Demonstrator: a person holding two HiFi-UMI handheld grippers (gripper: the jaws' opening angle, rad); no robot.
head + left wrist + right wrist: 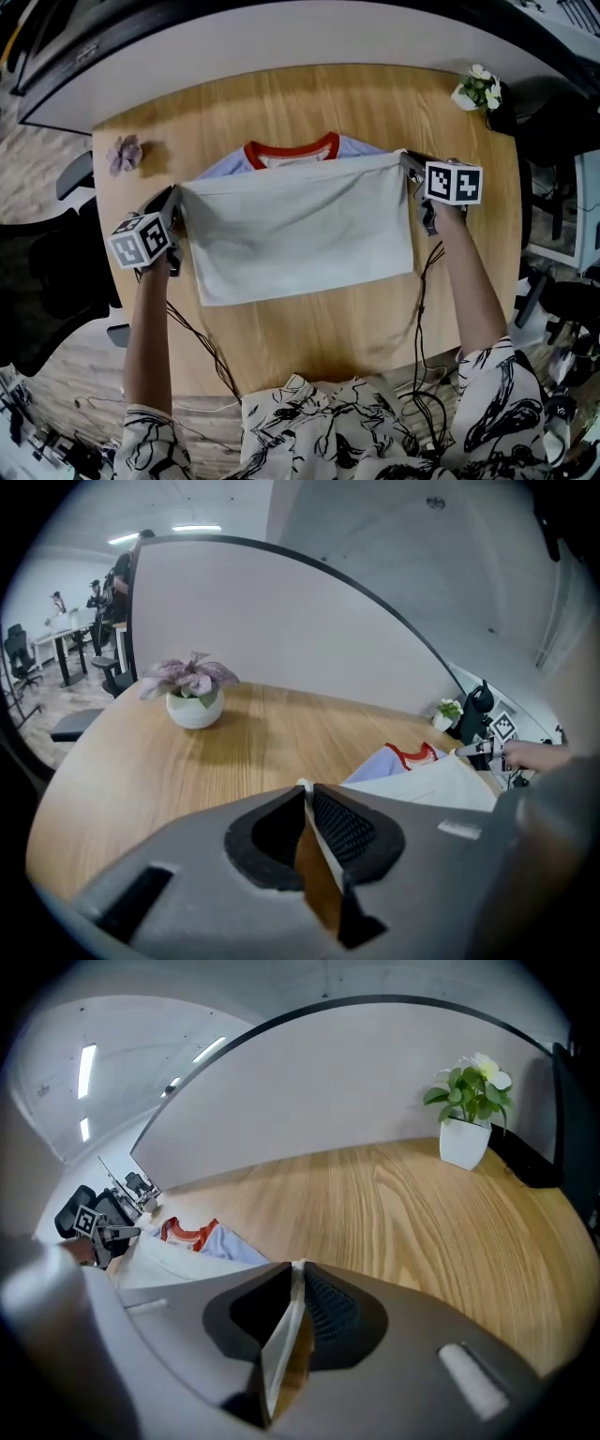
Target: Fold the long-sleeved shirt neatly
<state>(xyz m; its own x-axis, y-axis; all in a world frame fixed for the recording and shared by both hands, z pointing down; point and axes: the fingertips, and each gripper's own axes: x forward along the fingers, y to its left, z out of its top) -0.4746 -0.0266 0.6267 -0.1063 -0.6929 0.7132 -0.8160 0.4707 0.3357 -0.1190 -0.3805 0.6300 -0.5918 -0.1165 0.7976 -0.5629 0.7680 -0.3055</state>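
- A wooden table point(309, 94) with a rounded far edge fills the middle of the head view.
- A grey curved partition point(281, 37) stands along the table's far edge at the top of the frame.
- The long-sleeved shirt point(300, 230) lies in the centre of the table. It is whitish, with pale blue shoulders and a red collar point(292, 150) towards the top of the frame. A whitish layer is doubled up over the body, and its upper edge runs straight across just below the collar, stretched between the two grippers.
- The person's two bare forearms point(150, 319) reach up from the bottom of the frame, one on each side of the shirt.
- The left gripper point(178, 202) sits at the left end of that upper edge. In the left gripper view its jaws are clenched on a thin strip of the shirt's cloth point(305, 803).
- The right gripper point(410, 167) sits at the right end of the edge. In the right gripper view its jaws are likewise clamped on a fold of the white cloth point(295, 1283).
- A white-flowered plant point(478, 89) in a white pot stands at the table's upper right, well apart from the shirt.
- A purple-leaved plant point(124, 153) stands at the upper left of the table, near the left gripper.
- Thin dark cables point(202, 342) trail over the table towards the bottom of the frame.
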